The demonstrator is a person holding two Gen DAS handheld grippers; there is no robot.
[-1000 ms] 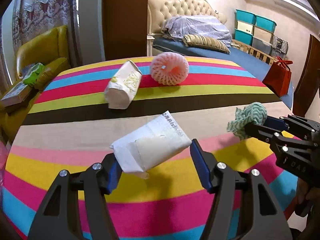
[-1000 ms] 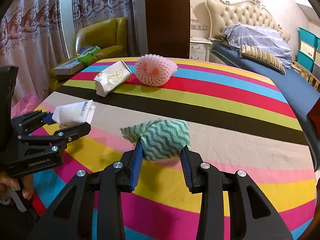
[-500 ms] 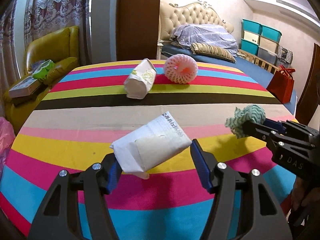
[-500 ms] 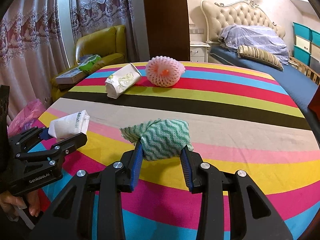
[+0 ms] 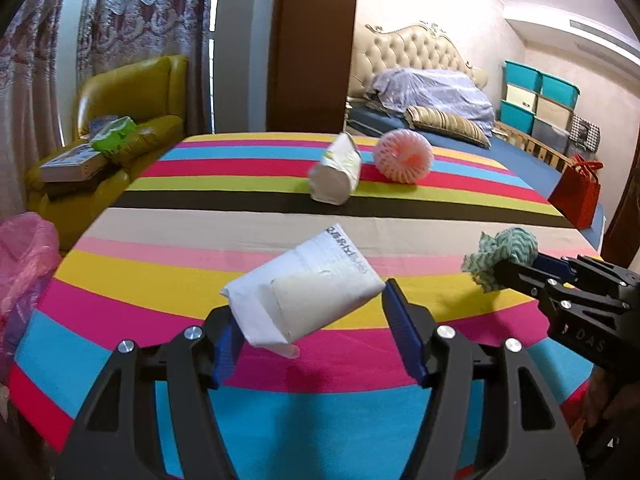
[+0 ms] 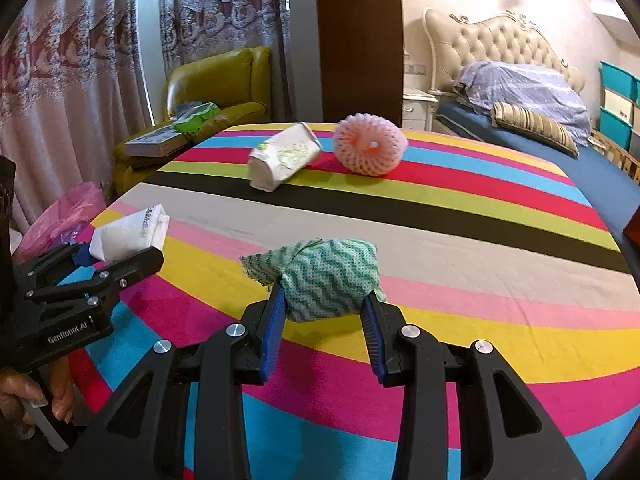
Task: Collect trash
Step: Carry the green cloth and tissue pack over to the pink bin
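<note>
- Two pieces in hand: our left gripper (image 5: 308, 320) clamps the white packet (image 5: 308, 294); our right gripper (image 6: 324, 314) clamps the green cloth (image 6: 326, 276), both above the striped table (image 6: 460, 240).
- Two left, far side: paper carton (image 6: 282, 160), foam net (image 6: 370, 148).
- Pink bag (image 5: 24, 264), possibly the bin, left of the table.

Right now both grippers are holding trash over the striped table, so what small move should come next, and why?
Probably carry both loads left toward the pink bag beside the table. The left gripper holds a white packet and the right gripper is shut on a green cloth, so neither can pick up the paper carton or foam net until emptied.
</note>
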